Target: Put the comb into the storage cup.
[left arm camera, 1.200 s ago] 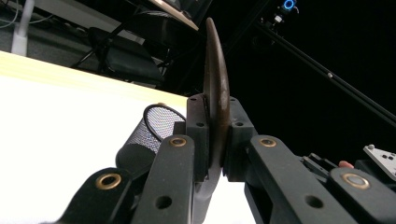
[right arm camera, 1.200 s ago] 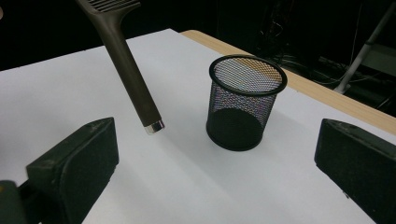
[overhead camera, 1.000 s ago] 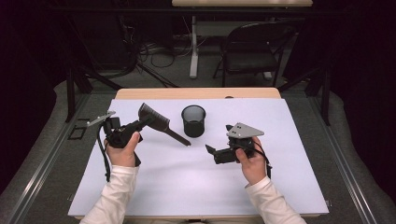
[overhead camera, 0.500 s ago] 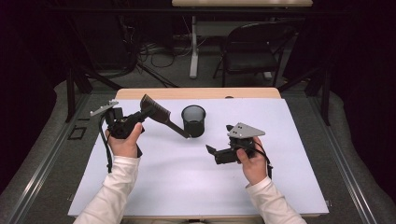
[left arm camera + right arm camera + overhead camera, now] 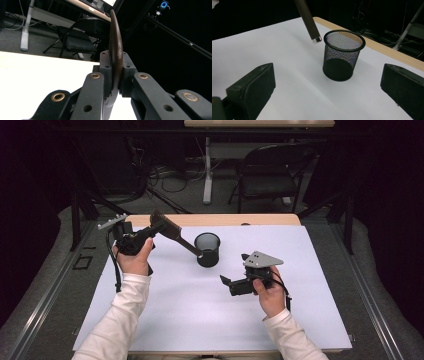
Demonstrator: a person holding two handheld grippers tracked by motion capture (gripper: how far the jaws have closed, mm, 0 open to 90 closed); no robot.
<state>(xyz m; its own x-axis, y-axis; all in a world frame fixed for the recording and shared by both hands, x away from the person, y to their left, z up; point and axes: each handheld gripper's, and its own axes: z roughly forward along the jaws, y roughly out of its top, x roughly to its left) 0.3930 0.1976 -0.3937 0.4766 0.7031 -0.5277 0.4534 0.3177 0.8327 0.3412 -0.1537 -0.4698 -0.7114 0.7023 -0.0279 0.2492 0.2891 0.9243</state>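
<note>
My left gripper [image 5: 149,234] is shut on the head of a dark brown brush [image 5: 170,229], held in the air over the table's back left. The brush handle slants down to the right, and its metal-capped tip hangs at the left rim of a black mesh cup [image 5: 208,250]. In the left gripper view the pads [image 5: 106,67] clamp the brush [image 5: 115,42] edge-on. My right gripper [image 5: 234,268] stands open near the table's middle, pointing left toward the cup. In the right gripper view the cup [image 5: 343,56] stands upright beyond the gripper [image 5: 327,92], with the handle [image 5: 308,21] just left of the rim.
A white sheet [image 5: 200,320] covers the wooden table [image 5: 250,220]. Behind the table stand a folding chair [image 5: 265,175] and a desk leg with cables on the floor. Metal rails [image 5: 45,290] run along both sides.
My left hand has lifted the brush and carried it toward the back of the table, bringing the handle tip to the cup's rim. The right gripper has not moved.
</note>
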